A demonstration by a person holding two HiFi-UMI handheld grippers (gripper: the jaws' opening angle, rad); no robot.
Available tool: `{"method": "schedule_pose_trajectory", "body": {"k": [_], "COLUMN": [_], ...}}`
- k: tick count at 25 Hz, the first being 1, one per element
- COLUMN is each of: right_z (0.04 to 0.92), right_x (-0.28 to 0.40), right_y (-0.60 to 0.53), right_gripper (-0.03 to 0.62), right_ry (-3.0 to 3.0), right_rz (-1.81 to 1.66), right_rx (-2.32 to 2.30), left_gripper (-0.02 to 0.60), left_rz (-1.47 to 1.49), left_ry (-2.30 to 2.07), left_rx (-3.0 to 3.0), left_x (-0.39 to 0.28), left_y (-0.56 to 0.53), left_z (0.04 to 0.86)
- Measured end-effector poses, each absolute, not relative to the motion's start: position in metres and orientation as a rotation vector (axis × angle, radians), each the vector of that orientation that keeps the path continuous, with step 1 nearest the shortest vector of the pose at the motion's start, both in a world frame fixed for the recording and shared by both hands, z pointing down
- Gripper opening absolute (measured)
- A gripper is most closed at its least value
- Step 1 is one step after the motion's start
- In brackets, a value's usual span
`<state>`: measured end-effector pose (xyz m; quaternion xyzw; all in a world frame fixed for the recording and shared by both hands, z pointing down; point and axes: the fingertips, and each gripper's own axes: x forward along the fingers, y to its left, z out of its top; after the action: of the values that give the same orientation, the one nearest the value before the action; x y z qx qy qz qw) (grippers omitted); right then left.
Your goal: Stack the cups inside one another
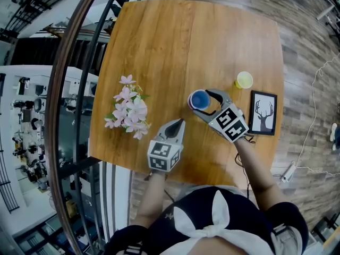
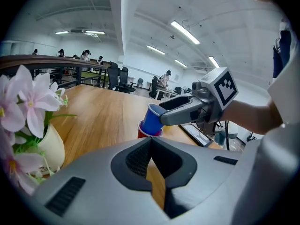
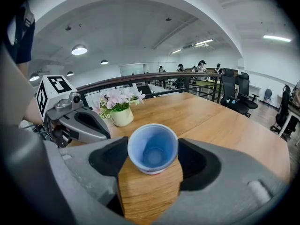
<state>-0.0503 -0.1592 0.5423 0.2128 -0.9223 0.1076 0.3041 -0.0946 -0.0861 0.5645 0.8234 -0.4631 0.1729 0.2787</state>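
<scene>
The right gripper (image 3: 153, 159) is closed around a blue cup (image 2: 152, 121), which tilts into a red cup (image 2: 142, 131) on the tabletop (image 1: 159, 47). The left gripper (image 1: 176, 124) is closed and empty. A yellow cup (image 1: 244, 80) stands apart. The cups look light and squashy, so grip the sides gently. No print is readable.

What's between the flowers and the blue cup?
Only bare table, as the head view shows; nothing stands between the flowers and the blue cup.

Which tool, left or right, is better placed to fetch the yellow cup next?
Right, probably: the yellow cup stands nearer the right tool than the left tool. It must first release the blue cup it holds.
</scene>
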Motion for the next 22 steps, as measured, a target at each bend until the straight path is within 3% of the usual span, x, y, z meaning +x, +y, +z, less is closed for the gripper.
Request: {"method": "schedule_pose_trajectory", "body": {"k": [22], "right_z": [0.558], "right_x": [-0.053], "right_y": [-0.155], "right_gripper": [0.342], "right_ry": [-2.429], "right_rz": [0.317], "right_rx": [0.523], "left_gripper": [0.009], "left_rz": [0.467], "left_ry": [-1.245], "left_rx": [2.199], "left_x": [-0.095], "left_y": [-0.087], "left_z": [0.568]}}
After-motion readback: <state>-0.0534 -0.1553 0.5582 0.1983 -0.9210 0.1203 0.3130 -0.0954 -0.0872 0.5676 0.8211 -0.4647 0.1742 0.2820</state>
